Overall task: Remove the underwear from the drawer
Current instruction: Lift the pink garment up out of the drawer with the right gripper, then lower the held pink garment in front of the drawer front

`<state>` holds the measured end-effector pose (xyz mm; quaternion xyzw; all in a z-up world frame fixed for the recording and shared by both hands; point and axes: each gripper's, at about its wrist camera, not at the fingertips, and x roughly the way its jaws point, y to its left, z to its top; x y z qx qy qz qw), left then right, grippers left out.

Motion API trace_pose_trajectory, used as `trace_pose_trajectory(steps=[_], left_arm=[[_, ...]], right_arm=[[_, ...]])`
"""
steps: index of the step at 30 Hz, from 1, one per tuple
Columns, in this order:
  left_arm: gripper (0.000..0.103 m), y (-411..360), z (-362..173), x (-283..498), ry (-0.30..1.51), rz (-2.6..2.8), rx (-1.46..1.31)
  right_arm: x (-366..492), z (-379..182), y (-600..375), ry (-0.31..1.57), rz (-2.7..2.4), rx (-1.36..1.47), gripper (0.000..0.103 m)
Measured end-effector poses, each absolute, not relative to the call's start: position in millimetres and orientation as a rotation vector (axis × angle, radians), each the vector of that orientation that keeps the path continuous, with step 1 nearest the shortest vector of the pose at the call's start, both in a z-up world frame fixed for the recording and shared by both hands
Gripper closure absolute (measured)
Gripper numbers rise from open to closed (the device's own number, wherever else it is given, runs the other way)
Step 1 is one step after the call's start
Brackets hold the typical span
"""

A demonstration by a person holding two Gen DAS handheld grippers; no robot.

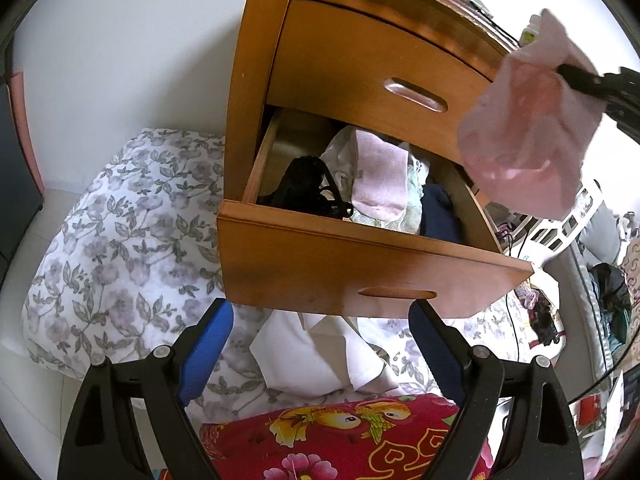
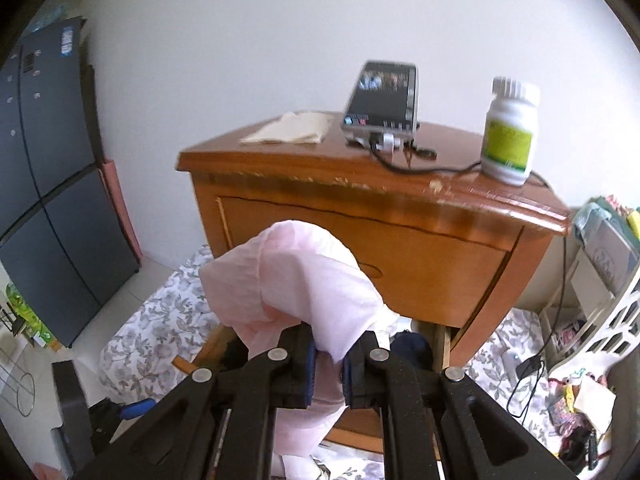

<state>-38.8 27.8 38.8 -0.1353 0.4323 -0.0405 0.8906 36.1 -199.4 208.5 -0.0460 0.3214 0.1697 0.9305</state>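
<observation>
Two drawers in a wooden nightstand (image 2: pixel 420 268); floral bedding (image 1: pixel 120 240) beside, white wall (image 2: pixel 280 20) behind.

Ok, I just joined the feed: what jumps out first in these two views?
The pink underwear stands out, pinched in the shut right gripper and hanging in the air in front of the wooden nightstand. Below it the bottom drawer stands pulled out, with a pale pink sock and dark clothes inside. The left gripper is open and empty, just in front of that drawer.
</observation>
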Motion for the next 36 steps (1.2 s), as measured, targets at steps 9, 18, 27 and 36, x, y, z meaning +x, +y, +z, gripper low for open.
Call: trace_pose_trajectory(steps=[9,18,27,36], left_arm=[[0.013,26,47,-47,0.88,-0.08,-0.274],[0.013,24,49,-50,0.881,-0.073,-0.263],[0.013,24,47,-51,0.891,-0.068,-0.259],[0.013,28,38,-50,0.911,-0.056,-0.269]], right_arm=[[-10,217,-219,0.657,0.356,-0.11,0.093],[-36,186,-236,0.731,0.341,-0.112,0.093],[-39,125,-240,0.864,0.349,-0.08,0.092],[-28,69,-222,0.989,0.372,-0.091,0.092]])
